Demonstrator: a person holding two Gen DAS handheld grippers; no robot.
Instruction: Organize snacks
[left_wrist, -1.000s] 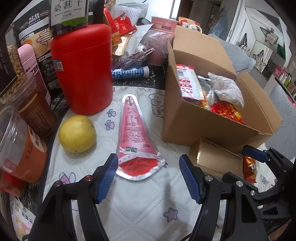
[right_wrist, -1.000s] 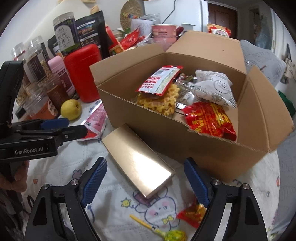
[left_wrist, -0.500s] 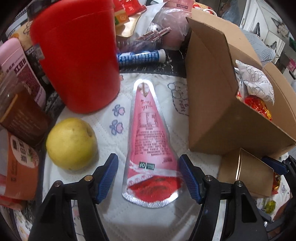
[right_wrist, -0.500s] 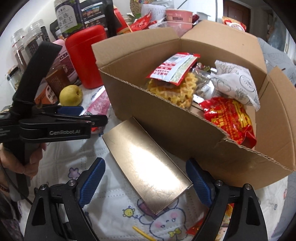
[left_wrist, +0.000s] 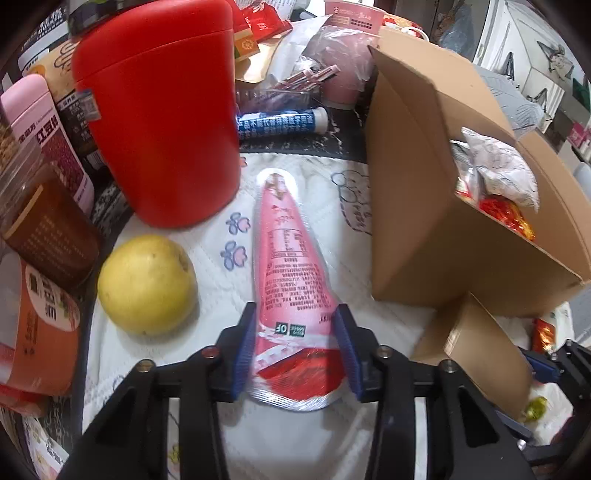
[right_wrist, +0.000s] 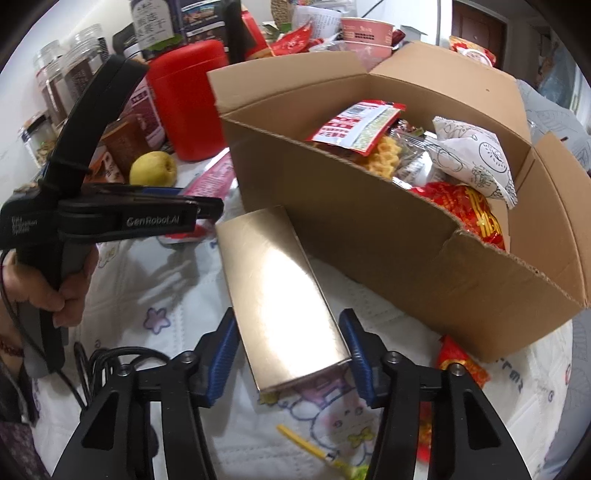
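Left tool (left_wrist: 297, 350): jaws just closed in, blue pads pressed against both edges of the wide end of a pink cone-shaped snack pouch (left_wrist: 291, 280), which lies flat on the quilted white cloth (left_wrist: 303, 443) covering the tabletop, narrow tip pointing away. Right tool (right_wrist: 291, 352): jaws just closed in around the near end of a gold rectangular box (right_wrist: 277, 295); the right pad touches the box corner, the left pad sits just beside its edge, and a firm clamp cannot be told. The gold box lies flat on the cloth, its far end against the front wall of an open cardboard box (right_wrist: 369, 229). Contents of cardboard box: red-and-white packet (right_wrist: 354, 125), waffle-like snack (right_wrist: 384, 155), white printed bag (right_wrist: 476, 155), red foil bag (right_wrist: 469, 210). Left of the pouch: yellow round fruit (left_wrist: 147, 284), red canister (left_wrist: 159, 110), pink canister (left_wrist: 48, 140), brown-labelled jars (left_wrist: 44, 229). Behind: blue-and-white tube (left_wrist: 280, 123), pink paper cup (left_wrist: 351, 18). Near the right tool: small red wrapper (right_wrist: 461, 365), yellow-stick lollipop (right_wrist: 325, 458). A hand (right_wrist: 62, 288) grips the left tool's handle in the right wrist view.
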